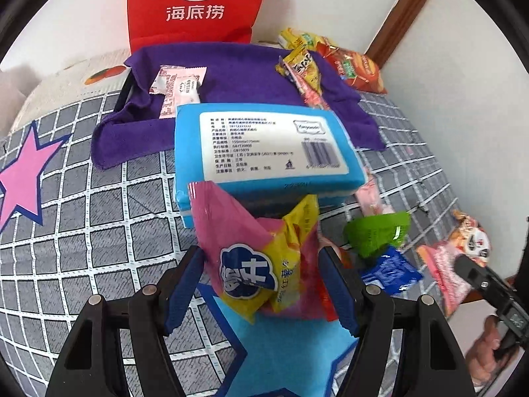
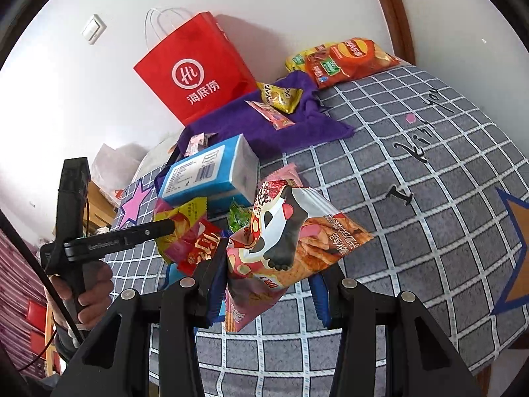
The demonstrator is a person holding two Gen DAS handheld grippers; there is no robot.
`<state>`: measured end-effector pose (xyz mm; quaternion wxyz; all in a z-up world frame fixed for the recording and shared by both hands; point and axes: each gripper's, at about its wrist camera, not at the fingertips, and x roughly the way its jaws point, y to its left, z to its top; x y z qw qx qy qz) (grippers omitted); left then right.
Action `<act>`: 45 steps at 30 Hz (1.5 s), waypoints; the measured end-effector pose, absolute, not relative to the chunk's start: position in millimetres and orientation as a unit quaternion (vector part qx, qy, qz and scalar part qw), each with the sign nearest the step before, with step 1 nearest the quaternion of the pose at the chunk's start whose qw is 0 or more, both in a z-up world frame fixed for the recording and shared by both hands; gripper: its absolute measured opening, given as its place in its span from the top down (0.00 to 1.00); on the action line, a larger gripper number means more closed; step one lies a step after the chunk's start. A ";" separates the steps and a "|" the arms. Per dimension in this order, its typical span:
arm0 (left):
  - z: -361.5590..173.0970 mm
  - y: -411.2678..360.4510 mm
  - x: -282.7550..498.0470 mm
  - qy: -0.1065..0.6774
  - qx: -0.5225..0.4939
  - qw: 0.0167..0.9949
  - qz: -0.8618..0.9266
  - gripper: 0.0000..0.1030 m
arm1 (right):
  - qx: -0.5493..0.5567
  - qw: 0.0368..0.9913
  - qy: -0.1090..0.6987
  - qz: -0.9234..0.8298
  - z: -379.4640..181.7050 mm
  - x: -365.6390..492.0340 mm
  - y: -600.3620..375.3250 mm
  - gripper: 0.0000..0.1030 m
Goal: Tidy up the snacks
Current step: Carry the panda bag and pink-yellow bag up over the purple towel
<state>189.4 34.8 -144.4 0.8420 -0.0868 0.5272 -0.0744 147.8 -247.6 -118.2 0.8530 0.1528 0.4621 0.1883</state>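
Your left gripper (image 1: 261, 284) clamps the pink-yellow pack (image 1: 254, 264), its long axis running ahead toward the purple cloth (image 1: 231, 92). Your right gripper (image 2: 271, 287) pinches the panda pack (image 2: 291, 241); the cloth lies farther ahead-left.

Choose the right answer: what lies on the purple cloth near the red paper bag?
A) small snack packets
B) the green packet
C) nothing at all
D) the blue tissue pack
A: small snack packets lie on the purple cloth, pink-and-white ones on one side and a yellow one on the other; the blue tissue pack sits in front of the cloth, nearer the camera.
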 end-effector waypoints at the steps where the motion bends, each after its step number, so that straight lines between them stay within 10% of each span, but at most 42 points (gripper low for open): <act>1: -145.8 34.0 189.2 0.528 -0.082 0.842 -0.071 0.32 | 0.153 0.853 0.463 0.188 -119.0 147.0 -248.2 0.57; 11: -152.3 37.5 182.1 0.529 -0.092 0.841 -0.060 0.55 | 0.137 0.852 0.471 0.182 -123.6 139.0 -248.8 0.57; 45: -52.1 112.7 192.3 0.426 -0.127 0.895 -0.034 0.56 | 0.085 0.901 0.392 0.164 -15.6 220.8 -213.1 0.57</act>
